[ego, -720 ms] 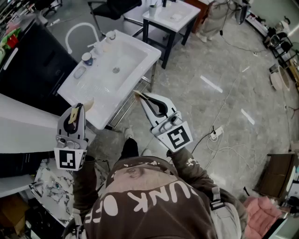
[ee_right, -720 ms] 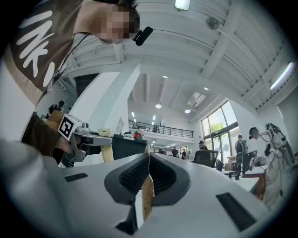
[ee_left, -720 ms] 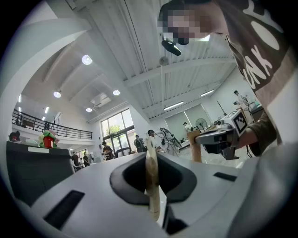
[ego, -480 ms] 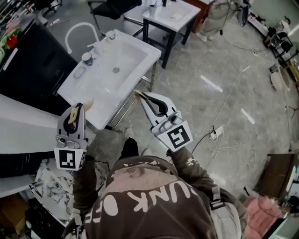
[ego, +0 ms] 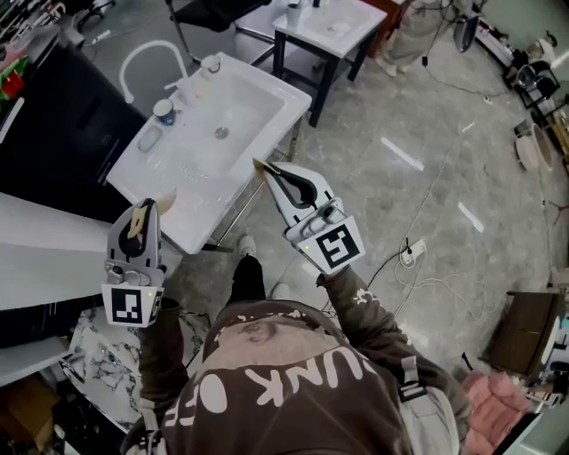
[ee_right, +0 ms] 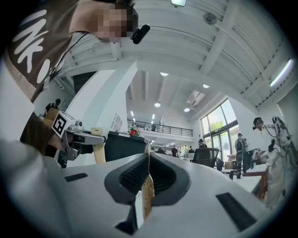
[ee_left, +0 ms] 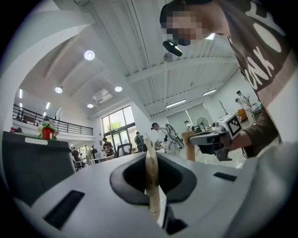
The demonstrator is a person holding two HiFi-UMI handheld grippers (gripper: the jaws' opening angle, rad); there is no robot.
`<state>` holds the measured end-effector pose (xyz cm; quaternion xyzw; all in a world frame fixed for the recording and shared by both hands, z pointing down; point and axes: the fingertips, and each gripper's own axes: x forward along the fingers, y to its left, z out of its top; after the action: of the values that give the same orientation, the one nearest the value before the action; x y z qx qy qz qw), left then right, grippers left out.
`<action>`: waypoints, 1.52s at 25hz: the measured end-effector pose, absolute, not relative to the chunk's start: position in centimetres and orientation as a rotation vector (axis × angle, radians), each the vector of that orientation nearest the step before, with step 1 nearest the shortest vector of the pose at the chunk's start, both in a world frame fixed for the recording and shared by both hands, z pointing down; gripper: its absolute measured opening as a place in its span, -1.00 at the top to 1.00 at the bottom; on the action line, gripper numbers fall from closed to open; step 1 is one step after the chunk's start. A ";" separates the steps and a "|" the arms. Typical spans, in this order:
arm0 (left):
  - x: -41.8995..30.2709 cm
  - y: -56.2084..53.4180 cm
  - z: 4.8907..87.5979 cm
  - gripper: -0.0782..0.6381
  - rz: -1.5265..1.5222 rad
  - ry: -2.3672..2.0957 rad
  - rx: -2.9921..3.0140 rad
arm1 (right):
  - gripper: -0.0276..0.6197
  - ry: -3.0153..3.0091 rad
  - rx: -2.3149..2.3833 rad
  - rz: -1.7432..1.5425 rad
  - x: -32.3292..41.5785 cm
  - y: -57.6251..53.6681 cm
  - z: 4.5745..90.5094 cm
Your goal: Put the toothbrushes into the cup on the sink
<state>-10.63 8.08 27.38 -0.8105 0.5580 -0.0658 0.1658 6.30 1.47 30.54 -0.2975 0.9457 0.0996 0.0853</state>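
In the head view a white sink (ego: 189, 183) stands ahead of me to the left, with a small blue-and-white cup (ego: 164, 110) on its back ledge. Beside the cup lie pale small items (ego: 151, 138), too small to tell as toothbrushes. My left gripper (ego: 142, 211) hangs over the sink's near corner. My right gripper (ego: 260, 168) is held up off the sink's right edge. Both are shut, tan pads pressed together with nothing between them. The left gripper (ee_left: 150, 158) and the right gripper (ee_right: 148, 172) both point up at the ceiling in their own views.
A second cup (ego: 211, 64) sits at the sink's far corner. Beyond the sink are a white-topped stand on dark legs (ego: 324, 27) and a white chair (ego: 151, 62). A black cabinet (ego: 53, 115) flanks the left. A power strip (ego: 409, 253) and cables lie on the floor.
My right gripper has shifted slightly up and to the left; the head view has tilted a little. Both grippers stay shut.
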 end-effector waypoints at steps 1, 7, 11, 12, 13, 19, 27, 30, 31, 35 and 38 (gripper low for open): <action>-10.9 7.3 27.5 0.74 -0.183 1.589 -2.313 | 0.87 2.820 -0.892 0.301 5.8 0.1 30.6; -13.7 2.3 28.7 0.74 -0.150 1.588 -2.346 | 0.87 2.828 -0.895 0.338 1.1 -9.2 30.4; -16.4 -1.6 29.9 0.74 -0.149 1.602 -2.382 | 0.87 2.851 -0.925 0.376 -2.4 -17.0 30.3; -17.0 -2.6 30.2 0.74 -0.148 1.604 -2.390 | 0.87 2.860 -0.943 0.377 -3.2 -19.1 30.5; -17.6 -3.6 30.4 0.74 -0.148 1.608 -2.397 | 0.87 2.856 -0.953 0.381 -4.1 -21.1 30.5; -22.3 -8.2 33.5 0.74 -0.213 1.656 -2.466 | 0.87 2.845 -0.963 0.388 -10.4 -31.8 31.6; -26.0 -13.0 36.0 0.74 -0.220 1.688 -2.504 | 0.87 2.910 -0.983 0.332 -16.9 -42.4 36.2; -27.1 -14.6 36.8 0.73 -0.230 1.705 -2.515 | 0.87 2.906 -1.002 0.267 -18.0 -45.5 37.9; -27.3 -15.0 37.0 0.73 -0.233 1.707 -2.516 | 0.87 2.905 -1.005 0.251 -18.3 -46.3 38.4; -28.1 -16.4 37.5 0.74 -0.228 1.715 -2.515 | 0.87 2.926 -1.016 0.210 -19.8 -48.6 41.1; -28.7 -16.9 38.1 0.73 -0.236 1.725 -2.518 | 0.87 2.949 -1.046 0.189 -20.4 -49.6 43.6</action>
<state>-28.72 -16.92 38.06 -0.8219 0.5630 -0.0769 0.0402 -20.42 -49.61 43.58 -0.3338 0.9407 0.0604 0.0033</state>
